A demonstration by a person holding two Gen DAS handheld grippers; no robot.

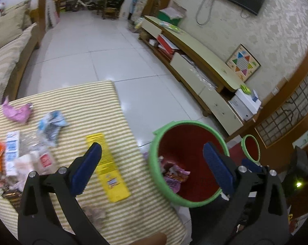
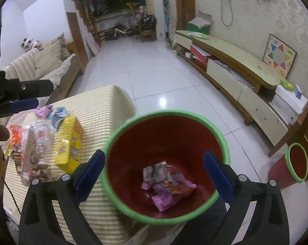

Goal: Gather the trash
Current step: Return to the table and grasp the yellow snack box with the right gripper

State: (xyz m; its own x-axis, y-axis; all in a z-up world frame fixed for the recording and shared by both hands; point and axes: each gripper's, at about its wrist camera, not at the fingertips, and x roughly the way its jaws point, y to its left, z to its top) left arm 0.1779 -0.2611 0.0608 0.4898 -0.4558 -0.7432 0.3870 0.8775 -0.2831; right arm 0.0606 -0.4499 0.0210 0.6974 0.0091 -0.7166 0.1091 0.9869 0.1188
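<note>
Below right gripper (image 2: 154, 175), red bin (image 2: 166, 130), wrappers (image 2: 166, 185) inside

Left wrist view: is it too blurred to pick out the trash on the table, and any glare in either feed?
Left wrist: motion blur smears the wrappers, though the yellow box stays readable. Right wrist: sharper, with one glare spot on the floor tiles beyond the red bin.

A striped surface (image 1: 88, 102) is carrying a yellow box (image 1: 109, 167), a pink wrapper (image 1: 17, 112), a blue wrapper (image 1: 51, 125) and a clear bottle (image 2: 40, 143). A red bin (image 2: 194, 128) is standing beside it on the tiled floor (image 1: 105, 51).
</note>
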